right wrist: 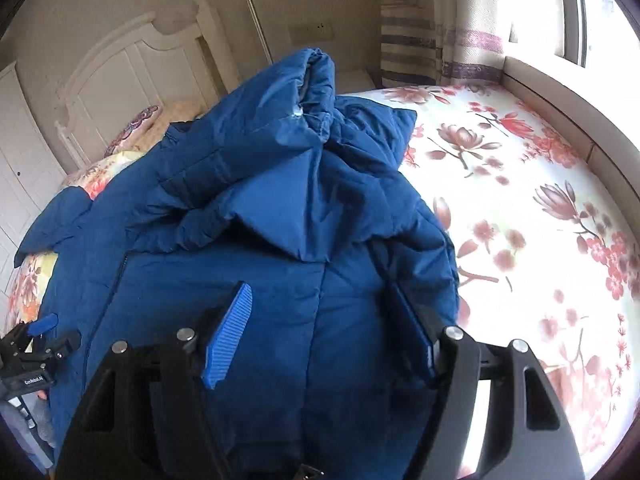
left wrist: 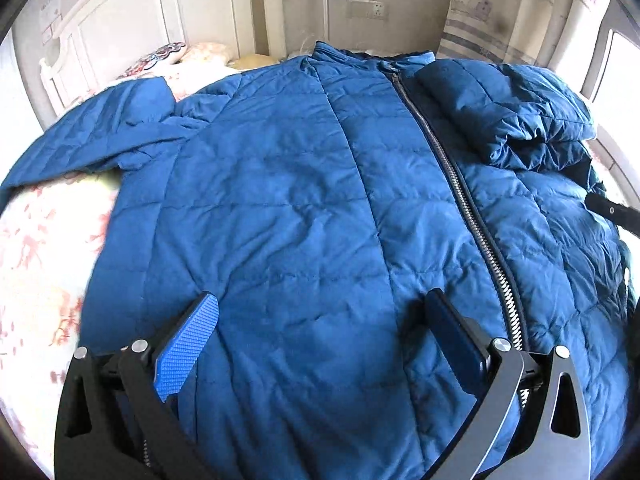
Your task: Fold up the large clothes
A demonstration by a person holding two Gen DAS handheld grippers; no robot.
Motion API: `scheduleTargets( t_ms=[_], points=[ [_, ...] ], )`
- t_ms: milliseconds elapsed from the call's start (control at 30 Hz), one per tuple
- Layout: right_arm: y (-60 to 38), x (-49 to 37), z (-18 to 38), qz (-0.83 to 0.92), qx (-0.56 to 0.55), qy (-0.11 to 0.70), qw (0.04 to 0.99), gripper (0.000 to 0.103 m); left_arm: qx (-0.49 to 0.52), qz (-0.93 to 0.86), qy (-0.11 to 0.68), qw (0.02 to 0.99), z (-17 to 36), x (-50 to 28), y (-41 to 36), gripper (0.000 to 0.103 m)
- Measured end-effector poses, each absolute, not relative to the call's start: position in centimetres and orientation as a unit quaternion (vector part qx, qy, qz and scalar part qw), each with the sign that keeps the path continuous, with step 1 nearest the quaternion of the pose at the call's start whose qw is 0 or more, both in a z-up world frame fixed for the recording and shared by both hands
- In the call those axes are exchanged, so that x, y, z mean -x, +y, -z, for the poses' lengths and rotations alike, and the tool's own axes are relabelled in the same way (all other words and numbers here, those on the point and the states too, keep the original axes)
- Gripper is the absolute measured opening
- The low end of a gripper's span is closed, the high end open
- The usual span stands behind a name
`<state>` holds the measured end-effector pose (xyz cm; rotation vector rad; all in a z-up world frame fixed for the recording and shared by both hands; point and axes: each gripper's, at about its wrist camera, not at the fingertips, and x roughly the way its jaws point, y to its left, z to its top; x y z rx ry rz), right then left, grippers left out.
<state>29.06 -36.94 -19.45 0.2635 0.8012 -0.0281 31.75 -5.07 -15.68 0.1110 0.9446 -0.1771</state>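
Observation:
A large blue quilted jacket [left wrist: 300, 200] lies face up on the bed, its metal zipper [left wrist: 472, 216] closed. One sleeve [left wrist: 100, 136] spreads out to the left. The other sleeve [right wrist: 280, 152] is folded back over the body, its cuff [right wrist: 316, 92] bunched and raised. My left gripper [left wrist: 322, 298] hovers open over the jacket's lower front, left of the zipper, nothing between its blue pads. My right gripper [right wrist: 316, 286] stands open over the jacket's right side below the folded sleeve, only flat fabric under it. The left gripper [right wrist: 36, 344] also shows in the right wrist view.
The bed's floral sheet [right wrist: 520, 200] lies bare to the jacket's right. A white headboard [left wrist: 132, 20] and pillows [left wrist: 168, 54] stand at the far end. A striped curtain [right wrist: 420, 40] and a window [right wrist: 580, 8] with a ledge border the bed's right side.

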Motion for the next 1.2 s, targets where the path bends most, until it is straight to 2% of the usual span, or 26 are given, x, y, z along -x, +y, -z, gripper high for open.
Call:
scheduleTargets(
  t_ms=[133, 300, 467, 633, 667, 700, 733, 767, 800, 833, 1000, 1200],
  points=[
    [-38.0, -28.8, 19.4, -0.002, -0.172, 0.367, 0.914, 0.068, -0.064, 0.119, 0.429, 0.893, 12.8, -32.0, -9.1, 0.098],
    [-40.4, -28.0, 19.3, 0.007, -0.235, 0.333, 0.913, 0.062, -0.141, 0.178, 0.373, 0.900, 9.6, -33.5, -18.2, 0.098],
    [-43.1, -26.4, 19.0, 0.035, -0.291, 0.283, 0.913, 0.062, -0.207, 0.216, 0.337, 0.893, 9.5, -34.9, -25.6, 0.098],
    [-44.4, -25.8, 19.2, 0.048, -0.311, 0.274, 0.909, 0.065, -0.285, 0.217, 0.303, 0.883, 10.9, -35.5, -30.3, 0.098],
    [-44.4, -25.8, 19.2, 0.048, -0.310, 0.276, 0.909, 0.065, -0.295, 0.219, 0.304, 0.879, 11.4, -36.0, -31.0, 0.095],
    [-44.5, -25.8, 19.1, 0.048, -0.308, 0.276, 0.909, 0.065, -0.299, 0.222, 0.308, 0.876, 11.7, -36.2, -31.3, 0.083],
    [-44.6, -25.7, 19.0, 0.048, -0.308, 0.276, 0.909, 0.065, -0.299, 0.233, 0.319, 0.869, 12.1, -36.6, -31.5, 0.066],
    [-44.4, -25.8, 18.9, 0.048, -0.308, 0.275, 0.909, 0.065, -0.282, 0.252, 0.335, 0.863, 12.5, -37.2, -31.2, 0.059],
    [-44.2, -25.8, 19.0, 0.048, -0.309, 0.275, 0.909, 0.065, -0.255, 0.266, 0.339, 0.866, 12.3, -37.4, -30.5, 0.045],
    [-44.1, -25.7, 19.1, 0.048, -0.311, 0.275, 0.909, 0.065, -0.222, 0.280, 0.334, 0.872, 11.6, -37.2, -29.4, 0.038],
    [-43.6, -26.0, 19.1, 0.046, -0.309, 0.275, 0.909, 0.065, -0.096, 0.289, 0.298, 0.905, 8.1, -36.3, -22.7, 0.027],
    [-43.6, -25.9, 19.1, 0.045, -0.309, 0.275, 0.909, 0.065, -0.011, 0.238, 0.262, 0.935, 4.6, -35.3, -12.4, 0.027]
  ],
)
